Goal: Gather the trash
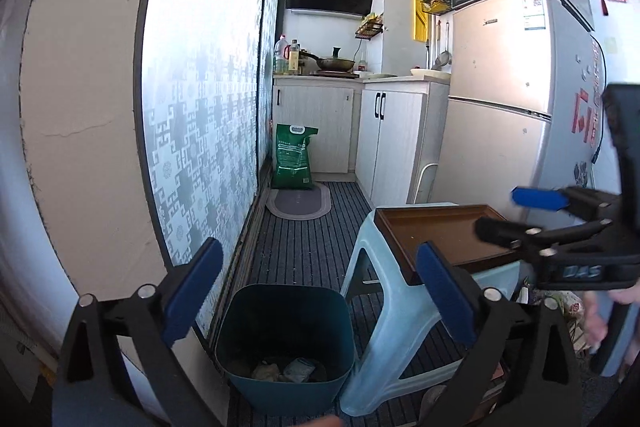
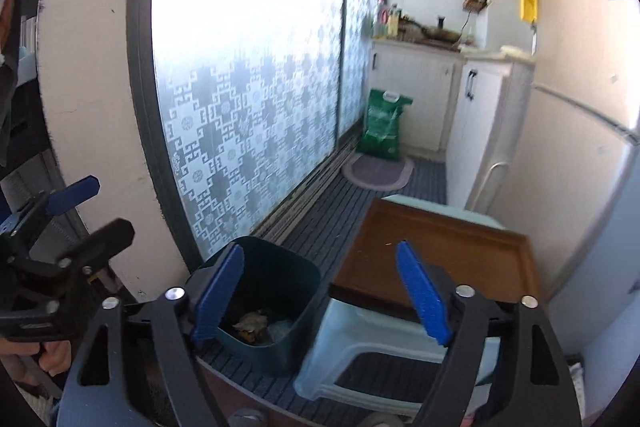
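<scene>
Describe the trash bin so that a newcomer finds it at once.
Start at the patterned frosted glass door. On the striped floor at its foot stands the bin, beside a pale blue stool. It is dark teal, squarish, open-topped, with crumpled trash inside.

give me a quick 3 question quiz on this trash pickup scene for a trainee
1. True or false: the brown tray has trash lying on it.
2. Where is the teal bin? A) on the stool B) on the floor left of the stool C) by the fridge
3. Fill in: the tray rests on a pale blue ____.

Key
1. False; the tray looks bare.
2. B; the bin stands beside the stool, with scraps inside.
3. stool
</scene>
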Action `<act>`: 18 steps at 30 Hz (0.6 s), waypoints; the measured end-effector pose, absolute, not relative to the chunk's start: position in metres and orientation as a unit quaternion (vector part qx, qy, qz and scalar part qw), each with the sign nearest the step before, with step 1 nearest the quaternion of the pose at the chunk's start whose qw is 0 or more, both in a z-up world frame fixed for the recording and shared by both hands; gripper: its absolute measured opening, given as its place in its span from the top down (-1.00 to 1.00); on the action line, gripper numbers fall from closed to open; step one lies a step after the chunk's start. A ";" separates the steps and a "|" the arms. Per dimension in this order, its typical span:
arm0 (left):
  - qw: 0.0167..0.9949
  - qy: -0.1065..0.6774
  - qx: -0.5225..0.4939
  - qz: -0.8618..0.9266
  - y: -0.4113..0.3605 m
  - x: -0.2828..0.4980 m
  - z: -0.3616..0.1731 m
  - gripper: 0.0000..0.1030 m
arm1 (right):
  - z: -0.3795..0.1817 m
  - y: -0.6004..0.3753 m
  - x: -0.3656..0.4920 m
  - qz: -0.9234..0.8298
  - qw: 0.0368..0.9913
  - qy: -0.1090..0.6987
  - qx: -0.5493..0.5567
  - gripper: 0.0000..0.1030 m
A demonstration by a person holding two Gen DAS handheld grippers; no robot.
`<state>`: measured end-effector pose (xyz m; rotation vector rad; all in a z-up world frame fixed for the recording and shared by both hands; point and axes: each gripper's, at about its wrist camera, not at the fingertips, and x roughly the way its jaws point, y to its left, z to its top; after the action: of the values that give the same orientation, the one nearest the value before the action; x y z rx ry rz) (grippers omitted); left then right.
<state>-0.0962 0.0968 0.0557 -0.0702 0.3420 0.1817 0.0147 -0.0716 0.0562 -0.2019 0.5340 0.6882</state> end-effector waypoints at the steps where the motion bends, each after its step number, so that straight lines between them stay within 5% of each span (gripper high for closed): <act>1: 0.981 0.171 -0.035 0.090 0.094 -0.097 0.055 -0.94 | 0.059 -0.076 0.009 0.333 0.903 0.253 -0.095 -0.71; 18: 0.985 0.145 -0.039 0.083 0.081 -0.102 0.038 -0.94 | 0.053 -0.151 -0.011 0.386 0.891 0.233 -0.054 -0.83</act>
<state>-0.1020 0.0806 0.0377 -0.0792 0.2921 0.1664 -0.0107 -0.1512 0.0534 -0.1121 0.4827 0.8003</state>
